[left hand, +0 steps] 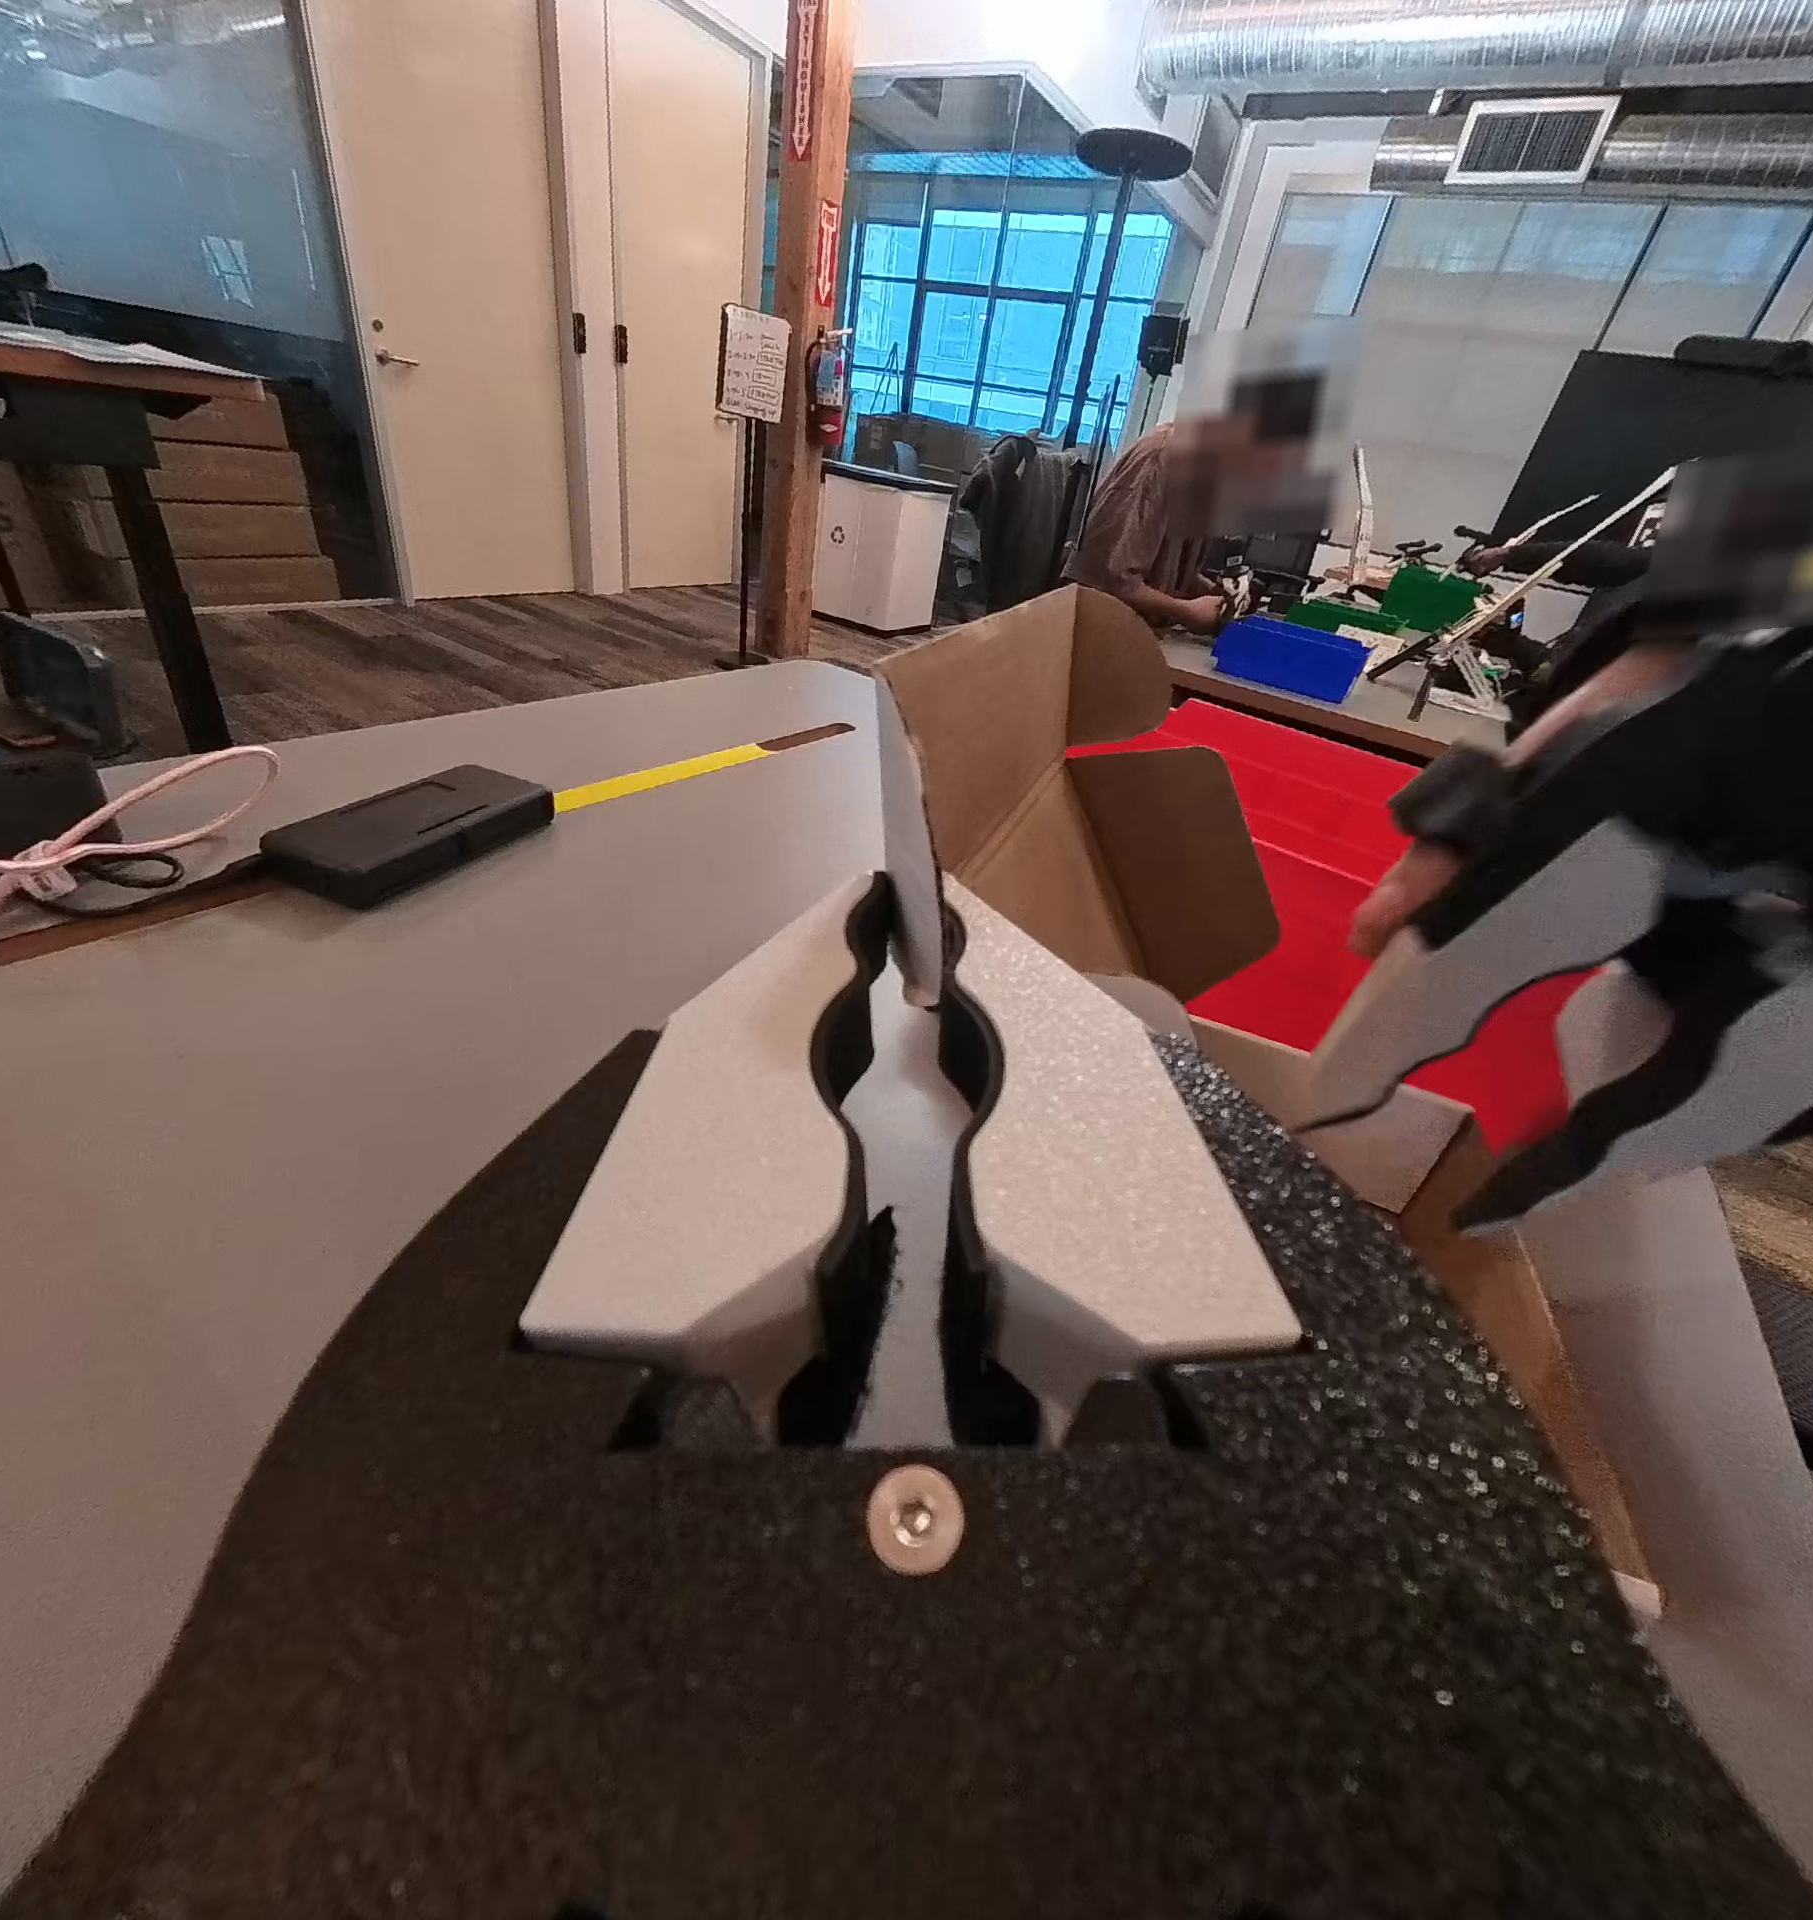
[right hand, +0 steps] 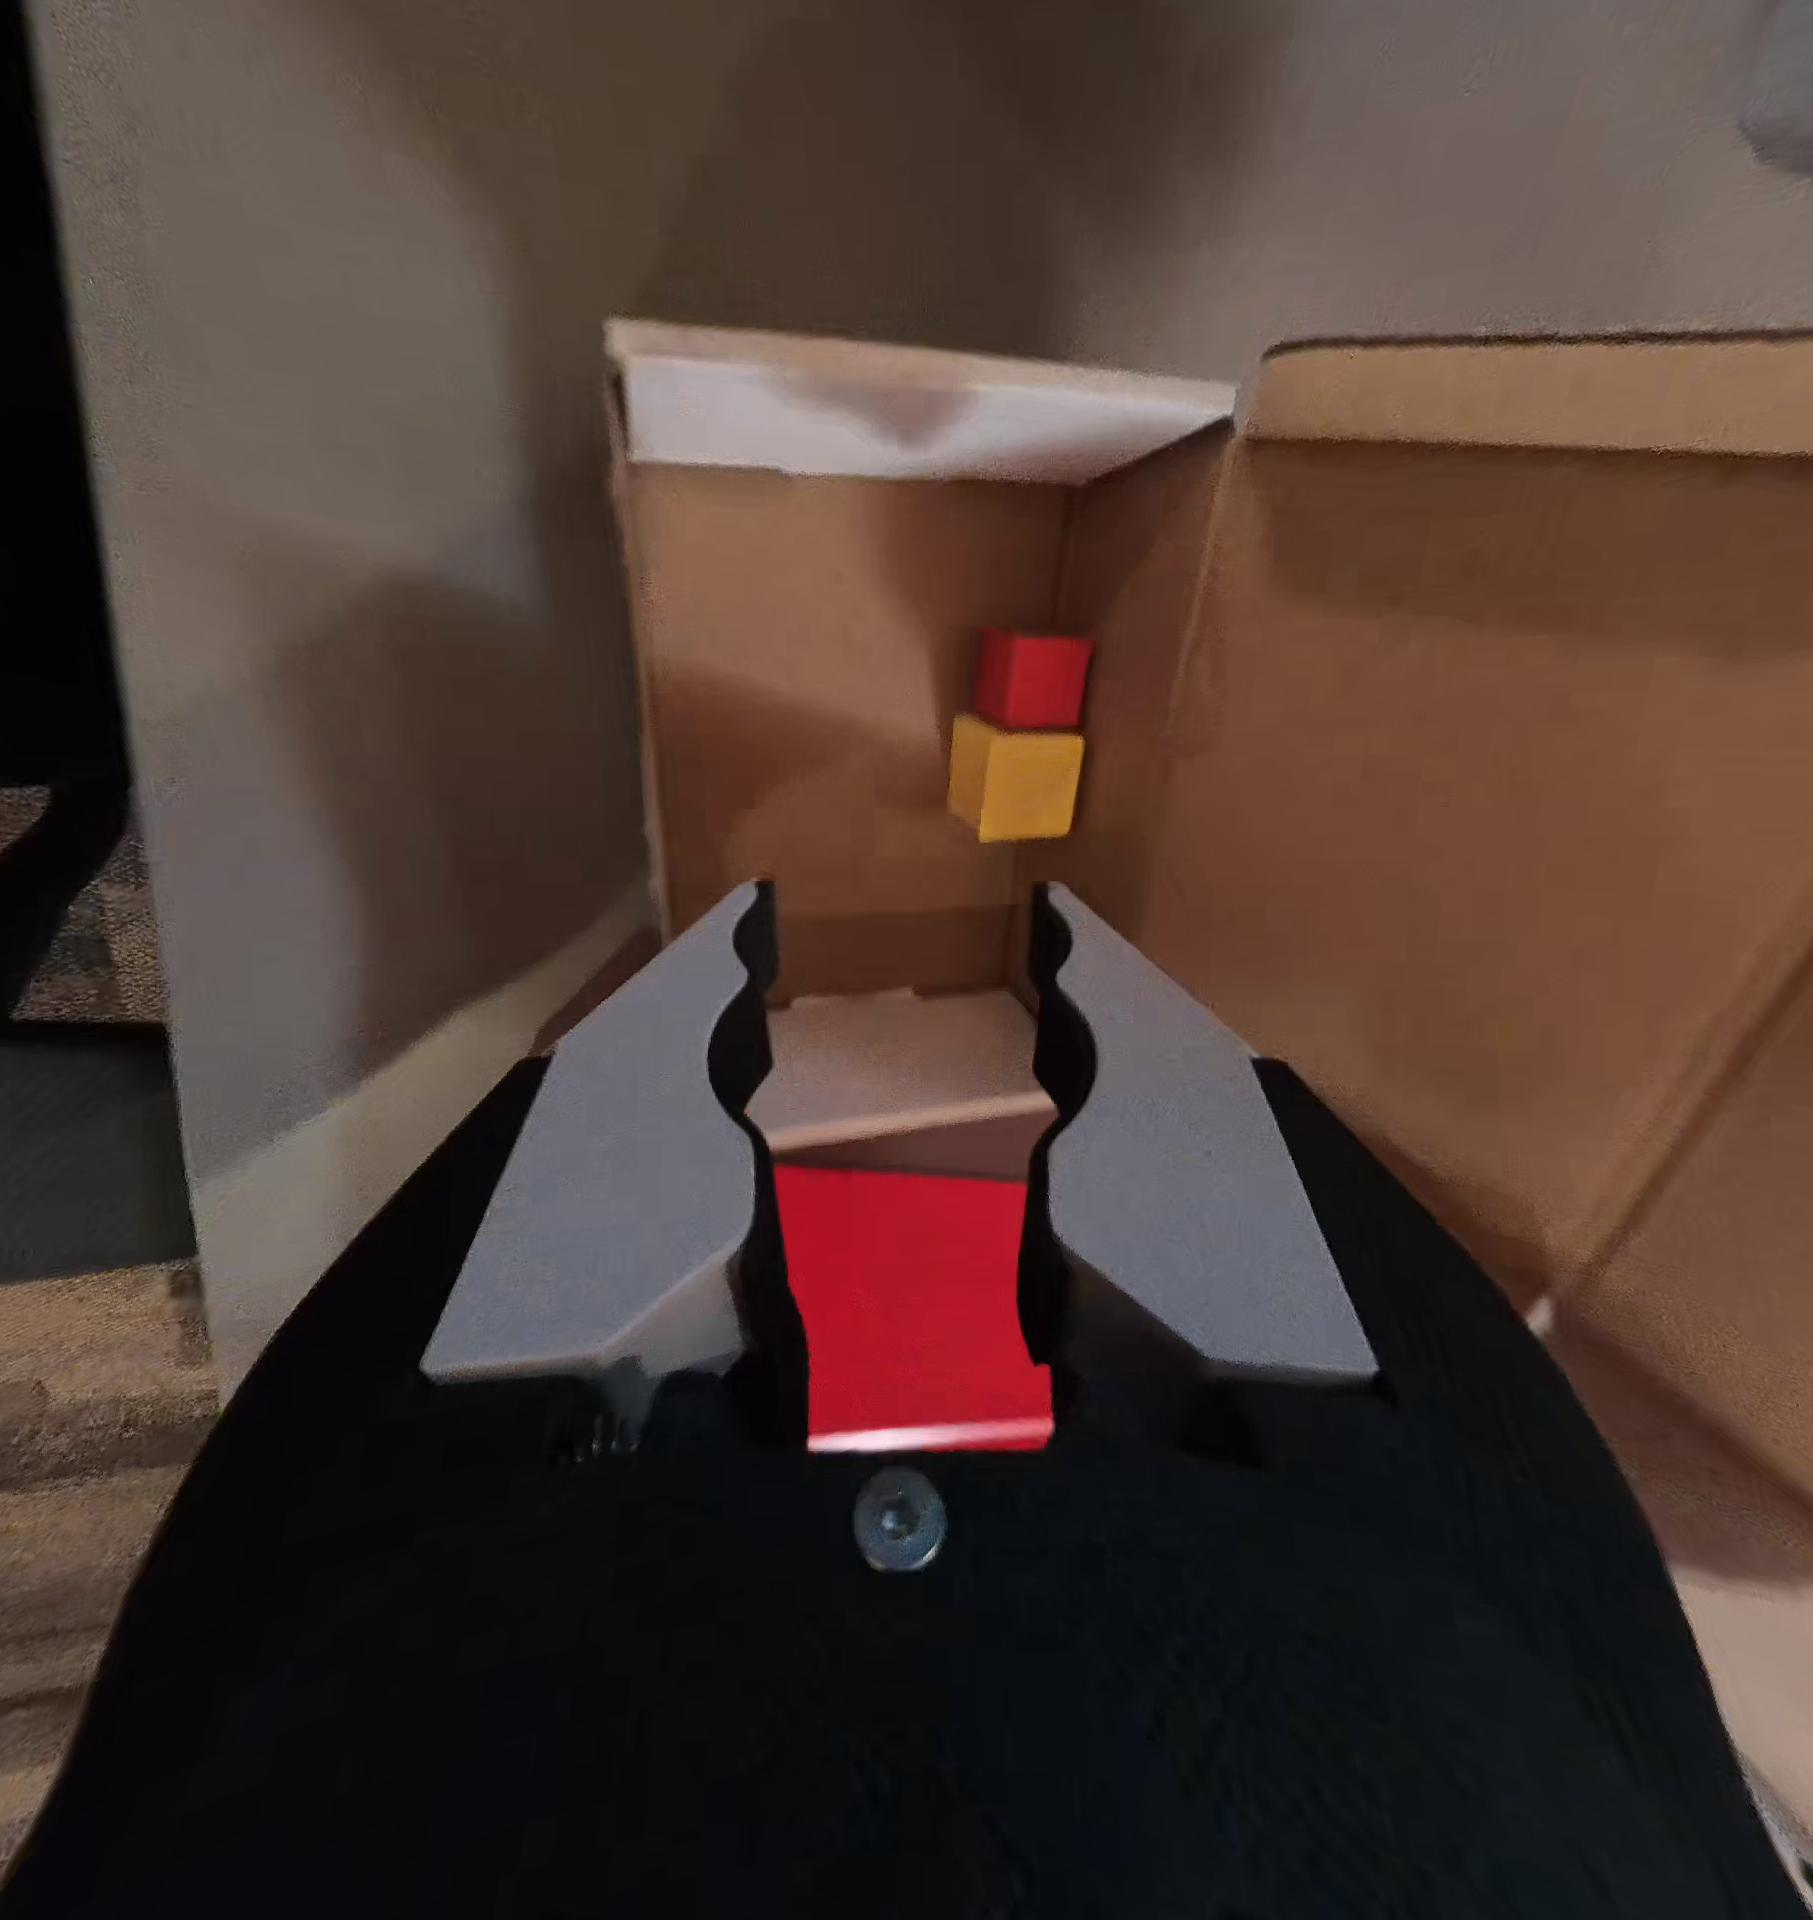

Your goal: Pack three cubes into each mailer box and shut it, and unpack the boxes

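Note:
My left gripper [left hand: 914, 920] is shut on the thin white edge of the mailer box lid [left hand: 907, 810] and holds that panel upright on the grey table [left hand: 362, 1039]. The lid's brown inner side [left hand: 1016, 707] and a side flap [left hand: 1177, 862] stand open behind it. My right gripper [right hand: 902, 904] is open with nothing between its fingers, and points down into the open box [right hand: 840, 665]. A red cube [right hand: 1035, 675] and a yellow cube [right hand: 1016, 779] lie against the box's right inner wall. The right gripper also shows in the left wrist view [left hand: 1525, 1091], over the box's near wall.
A red tray [left hand: 1328, 831] lies beyond the box, and it shows between my right fingers [right hand: 912, 1299]. A black device [left hand: 408, 831], a pink cable [left hand: 154, 800] and a yellow tape strip [left hand: 663, 774] lie on the table at the left. A person works at a far table with blue [left hand: 1286, 655] and green bins.

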Motion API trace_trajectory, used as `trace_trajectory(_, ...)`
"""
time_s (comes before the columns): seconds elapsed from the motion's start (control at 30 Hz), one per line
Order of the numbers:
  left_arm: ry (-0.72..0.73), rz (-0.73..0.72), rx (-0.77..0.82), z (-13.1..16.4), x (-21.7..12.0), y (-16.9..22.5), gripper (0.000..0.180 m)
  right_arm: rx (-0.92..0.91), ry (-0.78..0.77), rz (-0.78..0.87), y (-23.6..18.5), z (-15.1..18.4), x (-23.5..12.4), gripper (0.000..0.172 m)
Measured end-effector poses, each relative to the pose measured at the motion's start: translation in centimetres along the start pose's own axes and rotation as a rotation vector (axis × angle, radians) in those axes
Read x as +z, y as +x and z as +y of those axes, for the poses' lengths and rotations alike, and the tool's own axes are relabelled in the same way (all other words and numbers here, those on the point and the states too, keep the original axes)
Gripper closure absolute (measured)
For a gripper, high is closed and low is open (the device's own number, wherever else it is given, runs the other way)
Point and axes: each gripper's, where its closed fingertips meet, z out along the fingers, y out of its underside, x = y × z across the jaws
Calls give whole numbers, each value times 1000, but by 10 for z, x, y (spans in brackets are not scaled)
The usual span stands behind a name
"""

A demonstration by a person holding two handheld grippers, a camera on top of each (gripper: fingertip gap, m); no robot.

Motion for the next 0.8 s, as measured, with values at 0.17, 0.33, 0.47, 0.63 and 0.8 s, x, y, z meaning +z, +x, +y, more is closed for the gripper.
trace_trajectory(0.17, -8, -12, 1, 1, 0, -2, 177, 21, -47, -22, 19, 1, 41, 120)
trace_trajectory(0.33, -11, -23, -17, 2, 0, -5, 177, -1, -76, -37, 18, 4, 54, 123)
trace_trajectory(0.47, -17, -24, -8, 3, 1, -5, 177, -11, -64, -113, 4, 0, 47, 131)
trace_trajectory(0.63, -17, -22, -9, 3, 0, -4, 177, -20, -32, -105, 3, -6, 43, 131)
trace_trajectory(0.8, -16, -20, -8, 3, 0, -4, 177, -110, -63, -132, -8, -3, 52, 131)
